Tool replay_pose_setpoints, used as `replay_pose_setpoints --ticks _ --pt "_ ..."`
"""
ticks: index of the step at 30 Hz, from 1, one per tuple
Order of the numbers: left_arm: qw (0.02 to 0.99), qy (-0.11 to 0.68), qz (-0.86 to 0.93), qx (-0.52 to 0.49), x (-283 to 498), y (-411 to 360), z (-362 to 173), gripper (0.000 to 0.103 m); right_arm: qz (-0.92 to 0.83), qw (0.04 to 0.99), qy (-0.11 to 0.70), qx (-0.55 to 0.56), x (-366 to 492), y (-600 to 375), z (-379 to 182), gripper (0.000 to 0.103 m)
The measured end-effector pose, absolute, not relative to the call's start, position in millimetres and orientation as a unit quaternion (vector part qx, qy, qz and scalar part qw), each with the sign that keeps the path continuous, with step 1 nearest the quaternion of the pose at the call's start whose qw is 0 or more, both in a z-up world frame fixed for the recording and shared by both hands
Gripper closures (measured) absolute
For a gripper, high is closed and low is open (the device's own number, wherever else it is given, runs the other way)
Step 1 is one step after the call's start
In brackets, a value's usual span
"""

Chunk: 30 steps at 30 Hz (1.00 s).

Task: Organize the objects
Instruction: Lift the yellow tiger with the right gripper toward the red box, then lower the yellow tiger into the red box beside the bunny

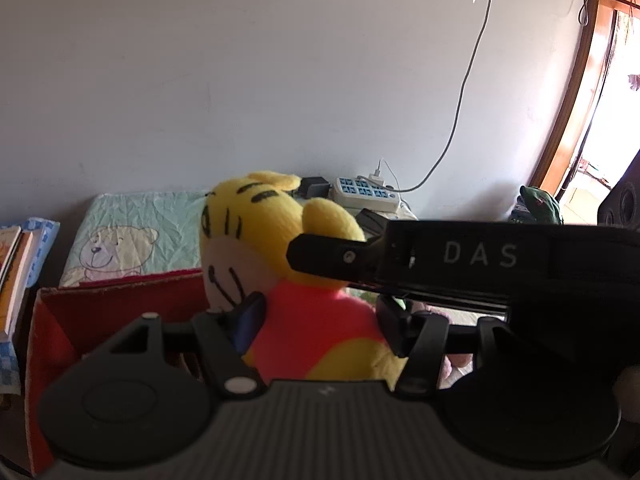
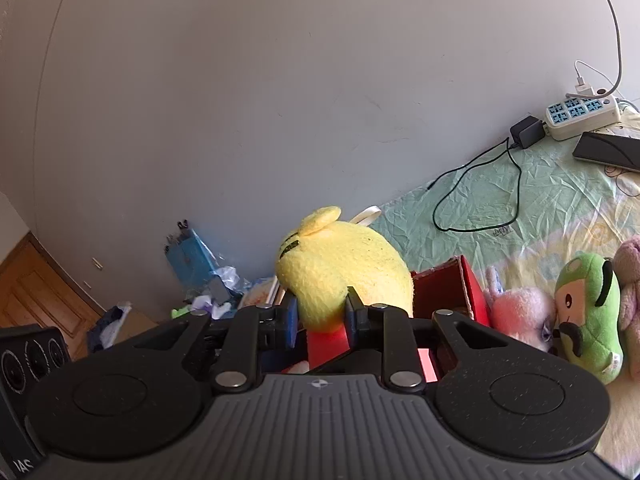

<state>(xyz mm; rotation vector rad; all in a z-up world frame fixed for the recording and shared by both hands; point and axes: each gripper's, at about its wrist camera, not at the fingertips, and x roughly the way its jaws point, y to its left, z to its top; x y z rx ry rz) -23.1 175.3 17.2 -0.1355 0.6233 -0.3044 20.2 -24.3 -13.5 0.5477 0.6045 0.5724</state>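
We're looking at a home bedroom here: a crinkled mint bedsheet (image 2: 532, 208) printed with a teddy bear is lying along a plain white wall (image 1: 240, 80), a white power strip (image 2: 582, 114) is sitting at the bed's far edge beside a phone (image 2: 608, 151), plush toys (image 2: 588, 312) are crowding the near edge, and a wooden door (image 2: 44, 296) is showing at the left.

plush toys: 4 — tiger (image 2: 344, 268), pink (image 2: 520, 312), green (image 2: 588, 312), mauve (image 2: 630, 280) | red box (image 2: 448, 292): 1 | power strip (image 2: 582, 116): 1
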Motion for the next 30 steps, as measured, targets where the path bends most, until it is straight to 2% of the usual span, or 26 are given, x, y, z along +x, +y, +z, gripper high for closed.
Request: replay_pose_setpoints --ticks 2,8,10,12,21,30 --pt "0.929 0.325 -0.158 -0.078 -17 179 6 0.045 0.263 0.885 0.298 0.243 20 -19 -18 0.078" --pt "0.919 0.349 -0.163 -0.081 -5 179 -21 0.032 0.236 0.892 0.315 0.222 22 -21 -41 0.078" --pt "0.915 0.359 -0.164 -0.079 0 180 -28 0.031 0.223 0.895 0.32 0.217 24 -23 -45 0.078" --pt "0.91 0.375 -0.163 -0.07 5 175 -37 0.036 0.216 0.893 0.334 0.209 26 -23 -51 0.078" --pt "0.898 0.404 -0.162 -0.056 19 167 -63 0.035 0.197 0.888 0.365 0.2 36 -21 -76 0.078" --pt "0.891 0.426 -0.153 -0.048 32 161 -74 0.027 0.19 0.88 0.383 0.207 47 -25 -86 0.077"
